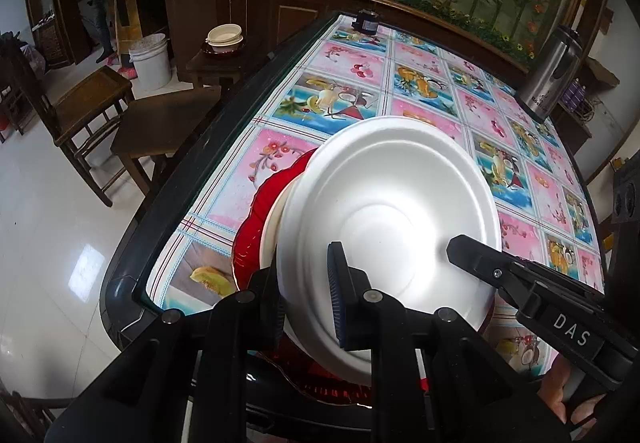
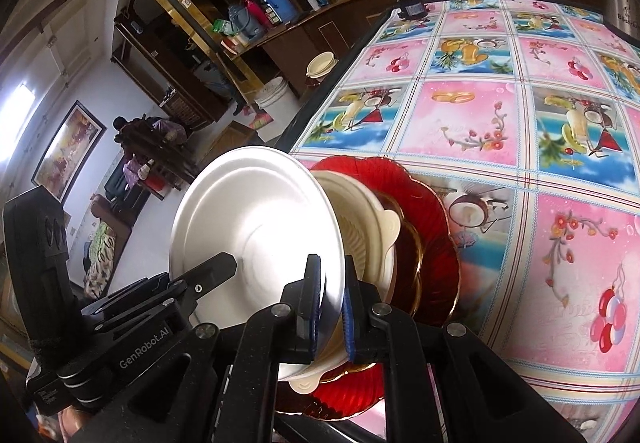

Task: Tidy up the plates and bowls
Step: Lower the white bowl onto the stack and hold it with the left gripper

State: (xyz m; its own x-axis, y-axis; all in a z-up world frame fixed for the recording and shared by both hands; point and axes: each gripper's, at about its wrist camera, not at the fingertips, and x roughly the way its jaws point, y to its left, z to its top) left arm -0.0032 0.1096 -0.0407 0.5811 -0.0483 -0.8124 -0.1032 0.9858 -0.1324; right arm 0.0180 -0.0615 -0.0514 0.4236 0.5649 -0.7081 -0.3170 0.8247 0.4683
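Both grippers pinch the rim of one white plate (image 1: pixel 384 219), tilted above the table's near edge: the left gripper (image 1: pixel 308 295) clamps it between blue pads, and the right gripper (image 2: pixel 330 307) does the same from the other side. Just beneath, a cream bowl (image 2: pixel 372 227) sits inside a red scalloped dish (image 2: pixel 432 211) on the fruit-patterned table (image 2: pixel 500 115). At the far corner stands a steel thermos (image 1: pixel 554 71). Beyond the table, stacked bowls (image 1: pixel 224 37) rest on a small wooden side table (image 1: pixel 208 61).
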